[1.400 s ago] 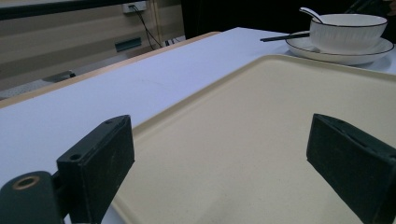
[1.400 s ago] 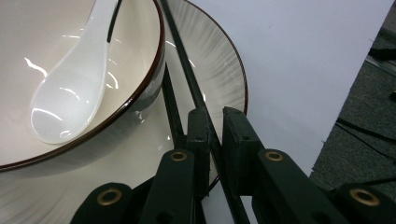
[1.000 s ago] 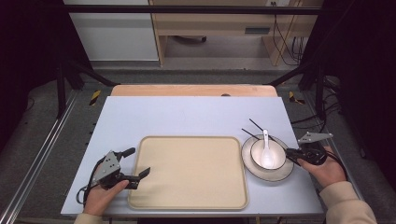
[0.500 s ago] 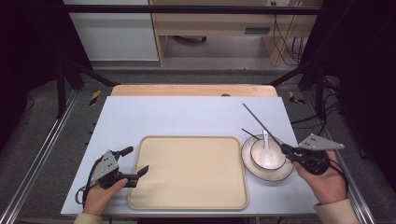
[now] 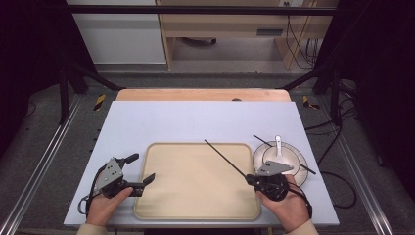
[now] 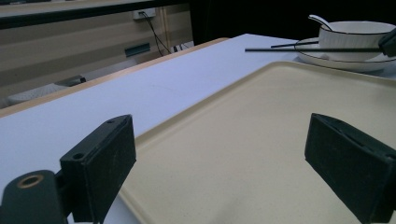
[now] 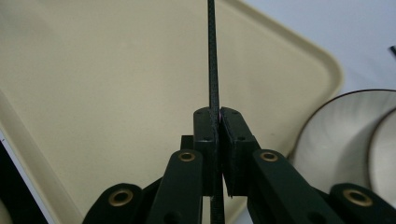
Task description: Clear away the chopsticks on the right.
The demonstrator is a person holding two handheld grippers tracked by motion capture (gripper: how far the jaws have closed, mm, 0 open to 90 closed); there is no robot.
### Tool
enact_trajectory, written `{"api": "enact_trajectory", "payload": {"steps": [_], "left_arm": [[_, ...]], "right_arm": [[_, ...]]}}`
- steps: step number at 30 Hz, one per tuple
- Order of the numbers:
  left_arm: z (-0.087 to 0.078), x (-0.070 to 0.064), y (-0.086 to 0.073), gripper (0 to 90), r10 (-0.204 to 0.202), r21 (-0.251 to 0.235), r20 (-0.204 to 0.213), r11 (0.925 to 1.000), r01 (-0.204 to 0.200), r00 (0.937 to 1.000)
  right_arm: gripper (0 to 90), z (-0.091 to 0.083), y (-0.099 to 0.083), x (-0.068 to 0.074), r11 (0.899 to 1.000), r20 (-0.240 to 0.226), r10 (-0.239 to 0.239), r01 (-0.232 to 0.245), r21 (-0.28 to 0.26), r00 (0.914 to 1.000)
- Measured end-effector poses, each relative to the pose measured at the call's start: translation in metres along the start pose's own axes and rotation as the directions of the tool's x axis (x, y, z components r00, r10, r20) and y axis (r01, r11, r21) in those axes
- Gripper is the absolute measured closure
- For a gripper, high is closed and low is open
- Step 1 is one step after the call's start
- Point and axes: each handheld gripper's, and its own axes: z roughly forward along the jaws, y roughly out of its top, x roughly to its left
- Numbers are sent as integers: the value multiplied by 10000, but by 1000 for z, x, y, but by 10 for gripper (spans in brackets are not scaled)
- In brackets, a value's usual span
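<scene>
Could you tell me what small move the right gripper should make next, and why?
Probably lower the chopstick flat onto the tray and let go: the right gripper is shut on it above the tray, and the second chopstick waits on the plate.

From above we look forward and down; both gripper views sit low, sharing the flat cream plastic tray (image 5: 195,181) (image 6: 261,135) (image 7: 107,84).

Pale blue-grey worktop (image 5: 195,122) with a wooden strip along the far edge. Beige tray (image 5: 195,196) flat at the near middle, rim close to the front edge. White plate (image 5: 298,175) just right of the tray, carrying a white bowl (image 5: 280,155). One black chopstick (image 5: 308,169) across the plate.
</scene>
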Motion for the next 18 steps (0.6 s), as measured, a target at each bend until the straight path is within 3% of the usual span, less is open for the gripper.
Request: {"api": "enact_trajectory", "payload": {"steps": [11, 18], "left_arm": [[-1, 0, 2, 85, 76, -59, -17, 10000, -76, 10000], [-1, 0, 2, 85, 83, -63, 14, 9999, -83, 10000]], "right_arm": [[855, 23, -14, 18, 9969, -355, 610, -591, 526, 9975], [855, 34, -19, 34, 9956, -352, 609, -581, 736, 9975]]}}
